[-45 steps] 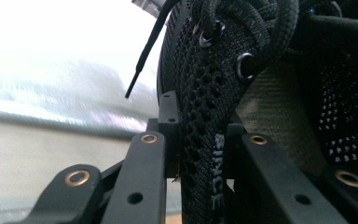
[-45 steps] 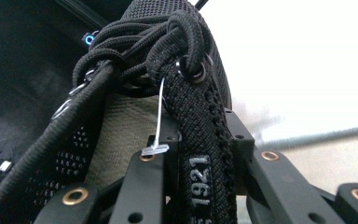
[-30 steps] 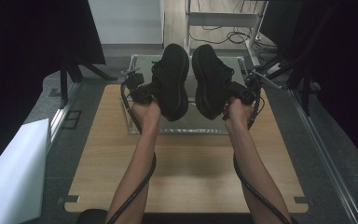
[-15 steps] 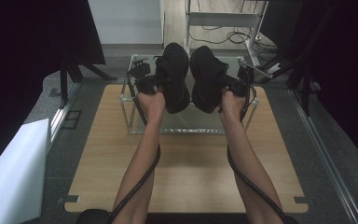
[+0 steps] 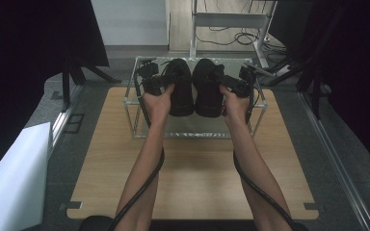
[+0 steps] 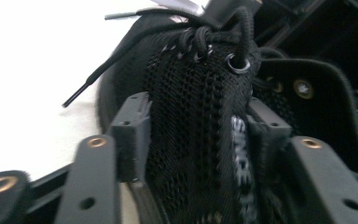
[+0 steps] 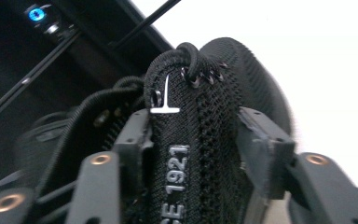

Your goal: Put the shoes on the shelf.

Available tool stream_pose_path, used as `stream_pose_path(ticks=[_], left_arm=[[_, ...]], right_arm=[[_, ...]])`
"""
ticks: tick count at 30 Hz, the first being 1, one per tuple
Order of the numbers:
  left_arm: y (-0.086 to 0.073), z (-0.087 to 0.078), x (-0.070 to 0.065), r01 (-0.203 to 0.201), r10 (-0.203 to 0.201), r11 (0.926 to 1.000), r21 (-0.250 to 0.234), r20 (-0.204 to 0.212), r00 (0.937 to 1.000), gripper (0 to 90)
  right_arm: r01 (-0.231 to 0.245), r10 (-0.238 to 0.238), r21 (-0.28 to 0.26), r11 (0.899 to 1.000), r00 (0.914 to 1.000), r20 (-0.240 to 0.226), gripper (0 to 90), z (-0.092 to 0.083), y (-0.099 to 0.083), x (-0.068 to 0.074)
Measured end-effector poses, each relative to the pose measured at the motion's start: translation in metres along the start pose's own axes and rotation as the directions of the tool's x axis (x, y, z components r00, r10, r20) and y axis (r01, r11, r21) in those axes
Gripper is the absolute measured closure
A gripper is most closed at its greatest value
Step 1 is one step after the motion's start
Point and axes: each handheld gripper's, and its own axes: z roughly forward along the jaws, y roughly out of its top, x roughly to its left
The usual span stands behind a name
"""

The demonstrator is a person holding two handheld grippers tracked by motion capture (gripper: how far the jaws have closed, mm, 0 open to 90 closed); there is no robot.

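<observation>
We see two black mesh lace-up shoes side by side on top shelf of clear glass rack with metal legs (image 5: 139, 103), at far end of light wooden table (image 5: 197, 178).

Left black mesh shoe (image 5: 179, 89) sits between jaws of left gripper (image 5: 161, 82). Jaws have just been opening; we see small gap at left pad, so no squeeze now.

Right black mesh shoe (image 5: 207, 89) sits between jaws of right gripper (image 5: 226, 83). Jaws have just been opening too; right pad stands off shoe tongue.

Shoes nearly touch each other.
</observation>
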Motion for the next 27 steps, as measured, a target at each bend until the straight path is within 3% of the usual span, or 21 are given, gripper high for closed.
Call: stream_pose_path(ticks=[3,6,10,13,16,19,23,27], left_arm=[[-0.001,-0.001,0.005,0.021,-0.021,0.9997,-0.01,0.051,0.9985,43.2],[-0.001,-0.005,0.008,0.016,-0.015,0.9998,-0.009,0.076,0.997,41.3],[0.001,-0.018,0.009,0.007,-0.003,0.9994,-0.034,0.139,0.9902,44.7],[0.0,-0.031,0.007,-0.027,0.035,0.9986,-0.045,0.17,0.9849,46.6],[-0.005,-0.045,0.007,-0.078,0.085,0.9959,-0.047,0.176,0.9807,49.9],[-0.016,-0.056,0.012,-0.121,0.126,0.9919,-0.037,0.156,0.9797,56.6],[-0.034,-0.066,0.025,-0.147,0.151,0.9886,-0.032,0.168,0.9742,63.1],[-0.047,-0.069,0.031,-0.2,0.199,0.9797,-0.004,0.129,0.9714,70.7]], right_arm=[[-0.01,0.011,0.002,1.0,0.9989,-0.045,35.4,0.0,0.0,-0.002],[-0.023,0.023,0.004,1.0,0.9957,-0.09,31.2,-0.002,0.001,-0.006],[-0.04,0.035,-0.022,0.999,0.9848,-0.17,36.1,-0.013,0.007,-0.004],[-0.011,0.007,-0.021,1.0,0.9809,-0.194,39.3,-0.025,0.011,-0.001],[0.026,-0.026,-0.007,1.0,0.9827,-0.183,44.4,-0.038,0.009,-0.002],[0.055,-0.054,0.004,0.998,0.9839,-0.17,53.3,-0.055,-0.001,-0.013],[0.099,-0.094,0.027,0.995,0.9836,-0.154,61.0,-0.066,-0.013,-0.022],[0.156,-0.146,0.058,0.986,0.979,-0.142,69.8,-0.074,-0.028,-0.029]])
